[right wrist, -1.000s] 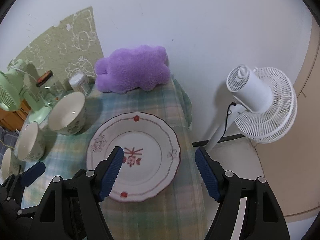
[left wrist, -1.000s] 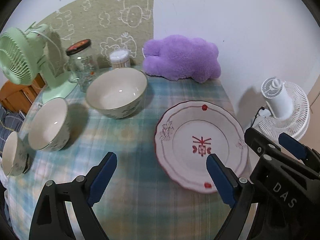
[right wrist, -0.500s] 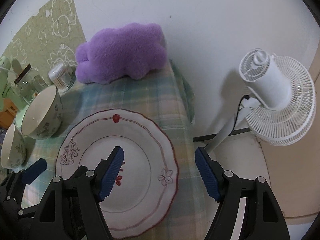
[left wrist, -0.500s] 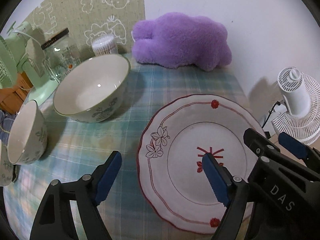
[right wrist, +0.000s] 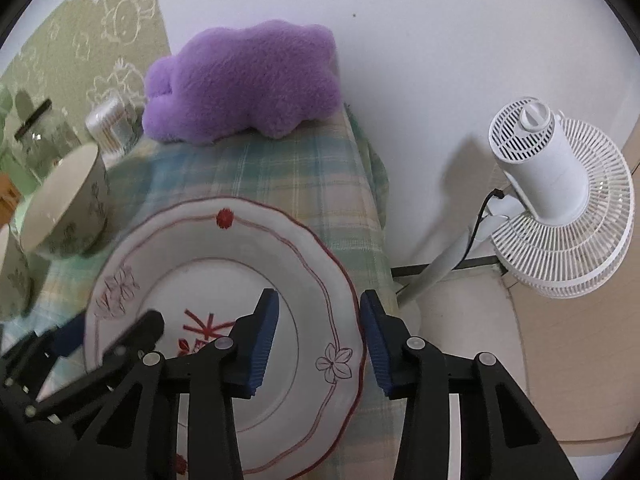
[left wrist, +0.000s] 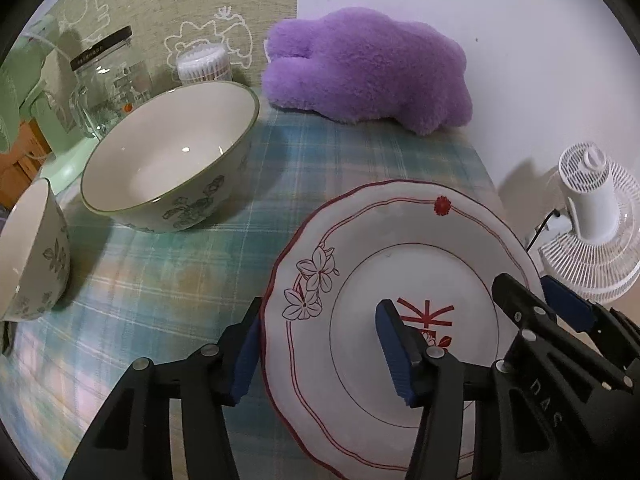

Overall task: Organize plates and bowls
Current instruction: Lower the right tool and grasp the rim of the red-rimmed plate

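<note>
A white plate with red trim [left wrist: 400, 264] [right wrist: 224, 260] lies on the plaid tablecloth. My left gripper [left wrist: 320, 354] is open and straddles the plate's left rim, one finger outside, one over the plate. My right gripper [right wrist: 316, 336] is open and straddles its right rim the same way. A large floral bowl [left wrist: 172, 156] [right wrist: 68, 212] stands to the left, and a smaller bowl [left wrist: 28, 248] further left.
A purple plush toy [left wrist: 368, 72] lies at the back of the table by the wall. A glass jar [left wrist: 104, 84] and a cotton-swab tub [left wrist: 204, 66] stand behind the bowls. A white floor fan [right wrist: 560, 200] stands beyond the table's right edge [right wrist: 380, 220].
Both grippers moved forward and down onto the plate, and their jaws narrowed around its left and right rims.
</note>
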Demonstrator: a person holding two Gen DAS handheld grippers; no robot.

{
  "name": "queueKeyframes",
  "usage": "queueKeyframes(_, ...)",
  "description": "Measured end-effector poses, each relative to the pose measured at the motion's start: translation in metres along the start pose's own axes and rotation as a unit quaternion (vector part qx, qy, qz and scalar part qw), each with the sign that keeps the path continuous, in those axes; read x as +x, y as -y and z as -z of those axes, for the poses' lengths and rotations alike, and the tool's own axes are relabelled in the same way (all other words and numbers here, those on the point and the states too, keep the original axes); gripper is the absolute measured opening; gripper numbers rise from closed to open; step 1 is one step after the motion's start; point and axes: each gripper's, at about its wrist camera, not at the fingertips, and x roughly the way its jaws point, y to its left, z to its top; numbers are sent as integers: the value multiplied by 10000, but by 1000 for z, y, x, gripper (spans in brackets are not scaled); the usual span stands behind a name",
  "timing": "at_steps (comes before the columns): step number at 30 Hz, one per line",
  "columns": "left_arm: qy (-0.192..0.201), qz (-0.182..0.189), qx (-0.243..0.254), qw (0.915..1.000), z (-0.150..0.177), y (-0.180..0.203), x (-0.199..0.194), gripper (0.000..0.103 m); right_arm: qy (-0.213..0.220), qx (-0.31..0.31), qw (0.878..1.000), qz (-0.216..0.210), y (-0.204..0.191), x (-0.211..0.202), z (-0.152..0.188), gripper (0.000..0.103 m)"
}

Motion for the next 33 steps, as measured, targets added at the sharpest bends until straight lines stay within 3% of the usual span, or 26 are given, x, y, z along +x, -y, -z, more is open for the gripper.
queueKeyframes(10,-213,-223,424,9986,24,-18,-16,55,-326,84,9993,-177,-18,-16,24,46)
queueKeyframes(19,-405,-172,486,9978,53,-40,-29,55,-546,139,9982,-213,-38,-34,50,46)
queueKeyframes(23,-361,-156,556,9977,55,-36,-26,63,-546,34,9984,-113,-44,-33,51,49)
queueKeyframes(25,-358,-137,518,9979,54,-34,-24,65,-528,5,9984,-187,-46,-31,50,57)
queueKeyframes(30,-283,-97,420,9987,53,-35,-22,68,-517,-62,9984,-241,-49,-22,49,64)
queueKeyframes(33,-230,-140,372,9989,53,-32,-20,71,-494,-9,9984,-282,-49,-15,48,64)
